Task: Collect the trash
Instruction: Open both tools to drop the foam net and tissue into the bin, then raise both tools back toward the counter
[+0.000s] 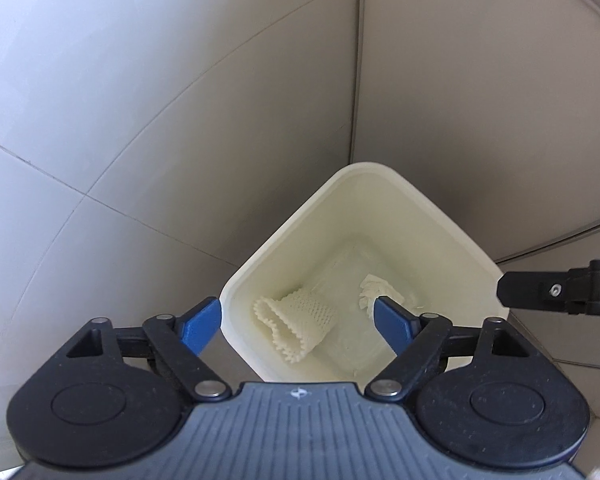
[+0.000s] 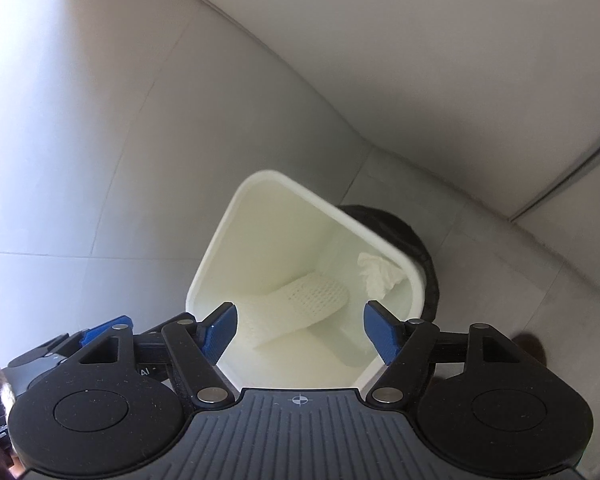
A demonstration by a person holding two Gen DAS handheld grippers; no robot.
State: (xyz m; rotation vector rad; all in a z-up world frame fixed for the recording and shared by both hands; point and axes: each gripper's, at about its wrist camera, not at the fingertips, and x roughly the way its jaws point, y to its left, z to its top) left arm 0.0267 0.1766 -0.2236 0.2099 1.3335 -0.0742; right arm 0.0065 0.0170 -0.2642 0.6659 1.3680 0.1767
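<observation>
Left gripper (image 1: pixel 298 316): jaws apart, nothing between them, above the near left rim of the cream square plastic bin (image 1: pixel 380 172).
Trash: white foam fruit net (image 1: pixel 296 320) and crumpled white tissue (image 1: pixel 374 292) lie on the bin floor, apart from each other.
Right gripper (image 2: pixel 300 330): jaws apart, empty, over the bin opening.
Risk: a blue finger (image 1: pixel 202 322) may catch the rim and tip the light bin.
Risk on the right: the two grippers are near and may collide.

Fingers: blue ribbed pads on the left gripper (image 1: pixel 298 320) and the right gripper (image 2: pixel 300 328).
Linkage: black bars behind the pads, silver rivets at the pivots.
Body: two round black housings, a grey ribbed plate between them, white crosshair mark at its front edge.
</observation>
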